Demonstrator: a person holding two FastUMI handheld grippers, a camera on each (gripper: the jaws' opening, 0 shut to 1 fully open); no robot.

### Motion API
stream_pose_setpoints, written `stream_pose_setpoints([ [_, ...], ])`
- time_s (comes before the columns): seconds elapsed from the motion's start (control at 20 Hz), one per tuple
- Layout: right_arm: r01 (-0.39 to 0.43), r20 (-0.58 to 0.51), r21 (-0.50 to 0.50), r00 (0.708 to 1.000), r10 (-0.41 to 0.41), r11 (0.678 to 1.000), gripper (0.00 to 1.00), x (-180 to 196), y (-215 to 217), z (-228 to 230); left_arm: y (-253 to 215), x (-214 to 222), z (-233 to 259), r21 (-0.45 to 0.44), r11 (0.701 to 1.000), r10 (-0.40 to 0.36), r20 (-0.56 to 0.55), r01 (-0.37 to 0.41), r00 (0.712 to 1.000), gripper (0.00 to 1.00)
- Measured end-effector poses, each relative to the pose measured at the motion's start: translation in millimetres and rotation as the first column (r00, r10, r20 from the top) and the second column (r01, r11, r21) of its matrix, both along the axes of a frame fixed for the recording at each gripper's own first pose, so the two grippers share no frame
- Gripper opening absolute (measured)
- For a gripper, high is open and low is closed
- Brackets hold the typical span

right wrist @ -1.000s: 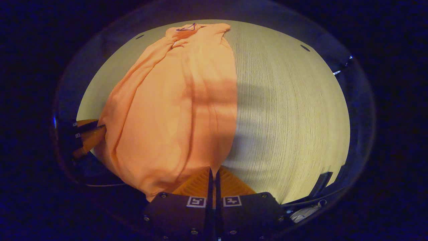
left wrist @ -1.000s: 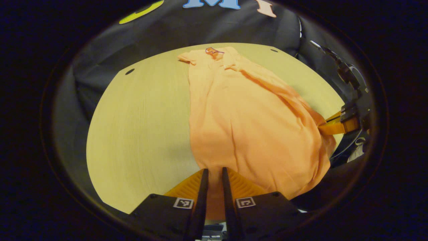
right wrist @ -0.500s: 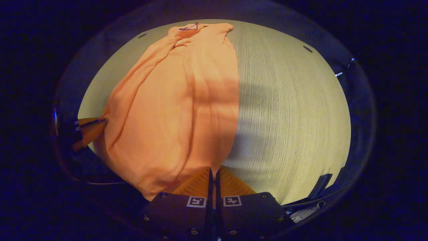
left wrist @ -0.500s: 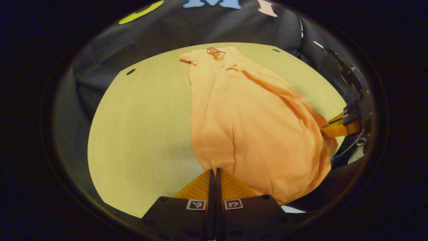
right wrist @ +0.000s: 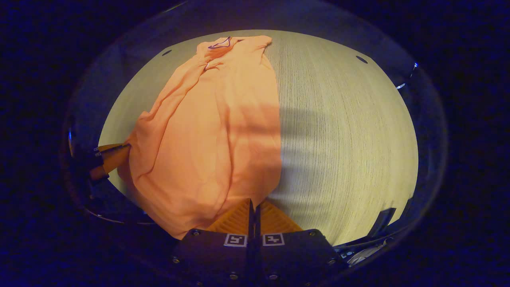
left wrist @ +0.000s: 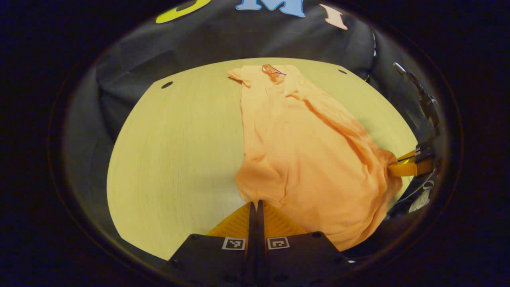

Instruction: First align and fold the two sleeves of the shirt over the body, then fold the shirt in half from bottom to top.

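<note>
Orange shirt (left wrist: 306,151) lies lengthwise on the pale wooden table (left wrist: 175,159), collar toward the far edge, hem at the near edge, sleeves folded in over the body. Cloth bunches and wrinkles near the hem. Left gripper (left wrist: 255,205) at the hem's left corner, fingers pressed together with the fabric edge pinched between them. Right gripper (right wrist: 252,202) at the hem's right corner, fingers likewise closed on the cloth. Bare tabletop either side of the shirt.
</note>
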State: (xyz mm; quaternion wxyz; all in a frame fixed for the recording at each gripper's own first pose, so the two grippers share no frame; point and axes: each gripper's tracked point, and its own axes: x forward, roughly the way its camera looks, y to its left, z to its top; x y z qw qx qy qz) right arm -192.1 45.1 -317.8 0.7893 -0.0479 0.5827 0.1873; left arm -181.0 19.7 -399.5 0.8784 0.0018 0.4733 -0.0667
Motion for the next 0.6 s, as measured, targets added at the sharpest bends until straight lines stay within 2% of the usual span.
stream_pose_setpoints([
  [0.35,0.005,0.111,0.049,0.994,-0.011,0.999,0.0,82,18,35,20,90,43,0.011,0.999,0.031,0.119,-0.032,0.992,0.06],
  [0.6,0.013,0.199,0.09,0.979,-0.031,0.996,0.0,163,32,61,35,159,66,0.006,0.998,0.056,0.189,-0.058,0.98,0.05],
])
